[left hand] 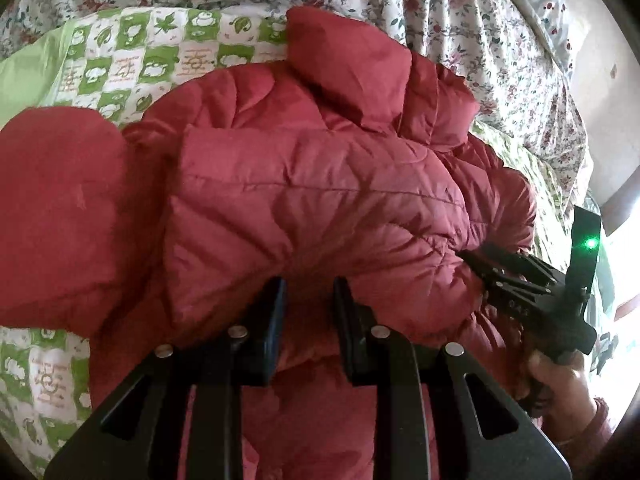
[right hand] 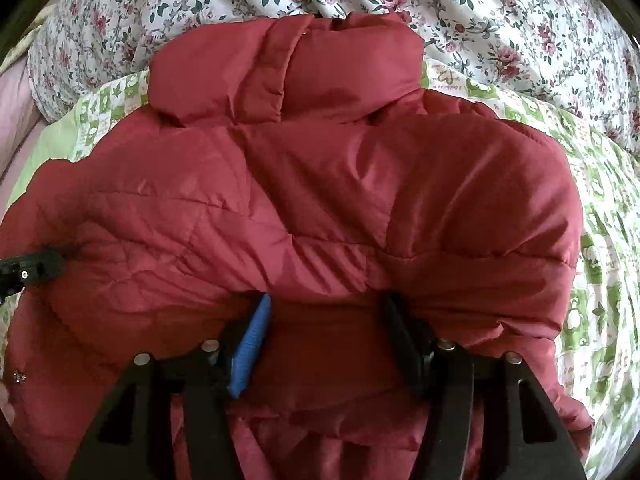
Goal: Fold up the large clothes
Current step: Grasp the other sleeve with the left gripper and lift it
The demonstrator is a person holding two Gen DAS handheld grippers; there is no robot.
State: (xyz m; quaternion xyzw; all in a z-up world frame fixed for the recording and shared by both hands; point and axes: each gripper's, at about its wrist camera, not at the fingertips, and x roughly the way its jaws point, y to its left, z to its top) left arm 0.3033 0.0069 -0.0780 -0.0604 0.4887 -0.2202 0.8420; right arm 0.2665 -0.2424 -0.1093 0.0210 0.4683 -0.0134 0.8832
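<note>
Red puffer jacket [right hand: 320, 208] lay on the green patterned quilt [left hand: 132, 52], which sat on the floral bedsheet [right hand: 460, 4]. Collar [right hand: 288, 72] pointed away from me, so the long axis ran straight out from both tools, hem end nearest me. Left gripper [left hand: 308, 304] was at the near fold, jaws part open with padded fabric bulging into the gap; tips were buried in the folds, so I couldn't tell if it was actually pinching or just pushed in. Right gripper [right hand: 324, 316] was wider apart, blue pad [right hand: 250, 352] on one finger visible, a roll of jacket sitting between the fingers and over their tips, nothing clamped that I could see. In the left view the right gripper came in low from the right side, tips pressed into the jacket edge, my right hand [left hand: 560, 384] on its handle. So both tools were on the near edge, side by side, left one toward the jacket's left half, right one toward its right. My read: near portion already doubled over, a sleeve lobe [left hand: 52, 208] sticking out on the left. Next move probably depended on carrying that near edge forward along the long axis toward the collar; both arms looked about equally close. Risk: slick puffy shell could slip out of half-open jaws.
</note>
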